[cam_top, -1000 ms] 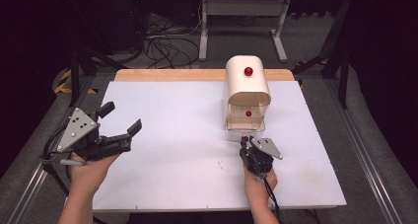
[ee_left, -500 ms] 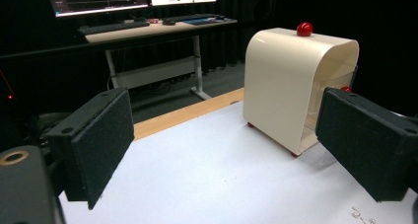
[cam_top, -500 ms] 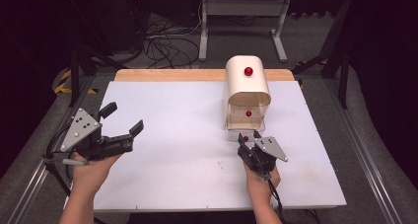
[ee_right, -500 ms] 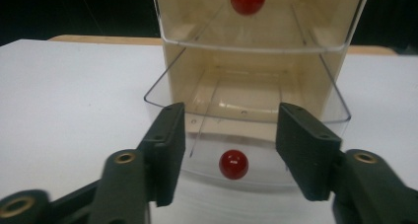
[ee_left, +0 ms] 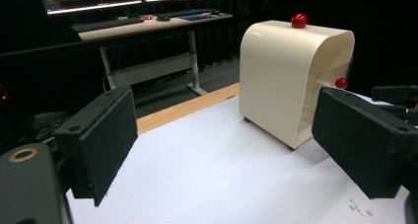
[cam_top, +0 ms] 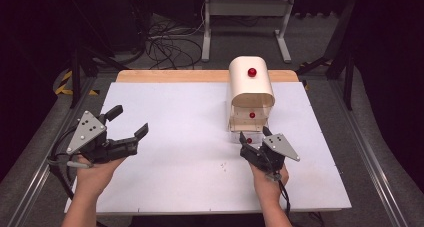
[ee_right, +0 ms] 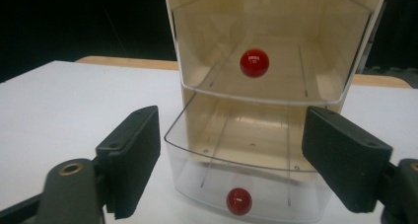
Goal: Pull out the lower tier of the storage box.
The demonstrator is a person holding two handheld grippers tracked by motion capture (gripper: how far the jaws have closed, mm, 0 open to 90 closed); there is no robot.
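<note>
right claw (ee_right: 231, 160): standing wide with nothing between the pads, its jaws having just been opening, hovering just in front of the lower drawer's knob.
lower drawer (ee_right: 246, 150): sitting pulled partway out of the cabinet, clear thin plastic, probably light and slippery; best taken by its small red knob (ee_right: 239, 201).
cabinet (cam_top: 251, 99): standing on the counter (cam_top: 190, 137), looking light, likely sliding if tugged.
left claw (cam_top: 129, 123): gaping wide, holding nothing, well apart.

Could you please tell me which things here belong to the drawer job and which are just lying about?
Job: cream cabinet; its clear bottom drawer, pulled out; right tool, open just before it.
Lying about: small metal bits on the table; left tool, idle and open.
</note>
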